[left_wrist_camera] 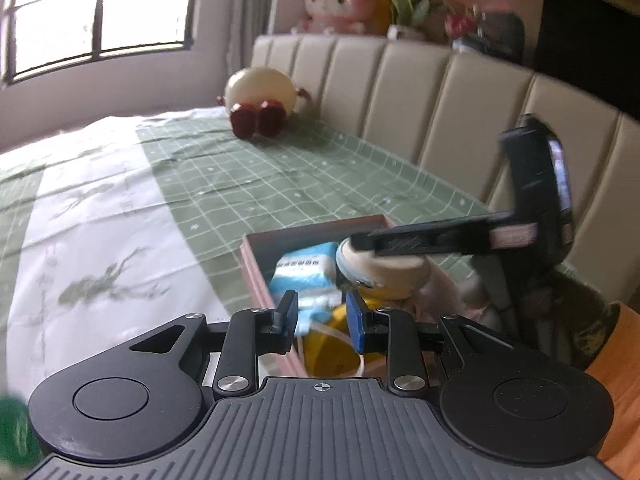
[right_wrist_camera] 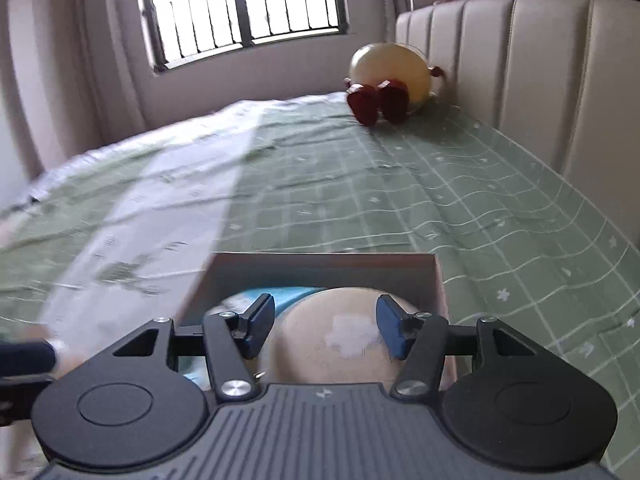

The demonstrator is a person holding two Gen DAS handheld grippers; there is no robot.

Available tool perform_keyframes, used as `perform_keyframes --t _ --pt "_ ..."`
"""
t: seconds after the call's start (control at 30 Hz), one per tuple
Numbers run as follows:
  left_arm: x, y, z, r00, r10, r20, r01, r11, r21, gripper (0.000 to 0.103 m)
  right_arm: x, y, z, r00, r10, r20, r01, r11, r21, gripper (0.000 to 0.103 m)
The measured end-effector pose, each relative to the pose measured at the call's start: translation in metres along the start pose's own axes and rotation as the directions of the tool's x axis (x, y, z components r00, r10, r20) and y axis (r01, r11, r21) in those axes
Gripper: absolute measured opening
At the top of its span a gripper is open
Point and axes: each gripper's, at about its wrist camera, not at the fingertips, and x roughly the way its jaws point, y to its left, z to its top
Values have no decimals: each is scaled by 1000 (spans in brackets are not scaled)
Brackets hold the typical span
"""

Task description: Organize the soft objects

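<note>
A pink box point(left_wrist_camera: 256, 276) lies on the bed with a blue-and-white tissue pack point(left_wrist_camera: 304, 276) and a yellow item point(left_wrist_camera: 328, 348) inside. My left gripper point(left_wrist_camera: 322, 320) hovers over the box's near corner, jaws a narrow gap apart with nothing between the pads. My right gripper point(right_wrist_camera: 326, 328) reaches into the box point(right_wrist_camera: 320, 264) from the right. A beige round soft cushion point(right_wrist_camera: 320, 340) with a white flower patch sits between its blue pads. The left pad stands off the cushion, so the jaws are open. In the left wrist view a right finger point(left_wrist_camera: 420, 240) lies across the cushion point(left_wrist_camera: 392, 272).
A cream round plush with dark red feet point(left_wrist_camera: 260, 100) point(right_wrist_camera: 388, 76) sits at the far end of the green checked bed point(left_wrist_camera: 280, 176). A beige padded headboard point(left_wrist_camera: 440, 112) runs along the right, with a pink plush point(left_wrist_camera: 340, 0) and a plant point(left_wrist_camera: 404, 4) on top. An orange sleeve point(left_wrist_camera: 616, 360) is at the right.
</note>
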Motion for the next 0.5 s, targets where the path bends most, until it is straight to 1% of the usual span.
perform_keyframes --t 0.03,0.1,0.13,0.23,0.3,0.33,0.37,0.43,0.47,0.5 --pt "-11 3 -11 1000 4 15 -3 1000 -27 29 -18 5 -5 1000 0 28 1 1000 -10 64" --pt "-33 7 -39 999 31 45 -27 996 -83 29 -50 20 -21 997 -14 75 17 999 -39 83" --pt "-42 9 -54 997 47 60 -41 993 -109 29 -63 29 -31 996 -13 86 17 999 -49 87" --pt "-69 16 -106 987 135 91 -115 974 -195 29 -90 54 -74 997 6 72 -1 998 -63 88" --pt "-77 21 -140 976 209 68 -186 950 -249 29 -99 71 -104 999 28 41 -25 997 -76 88" --pt "-77 22 -152 973 229 40 -210 941 -263 29 -101 81 -121 999 38 23 -36 995 -88 88" --pt "-75 23 -164 971 237 10 -226 937 -268 29 -102 91 -142 999 43 1 -43 994 -102 88" --pt "-69 22 -184 969 243 -33 -244 937 -249 29 -99 104 -172 999 23 -28 -26 992 -121 88" --pt "-69 19 -191 969 247 -25 -246 940 -235 29 -94 109 -189 999 7 -43 -12 991 -132 88" --pt "-70 14 -196 965 262 9 -254 945 -205 29 -91 111 -199 999 -7 -54 -1 990 -138 88"
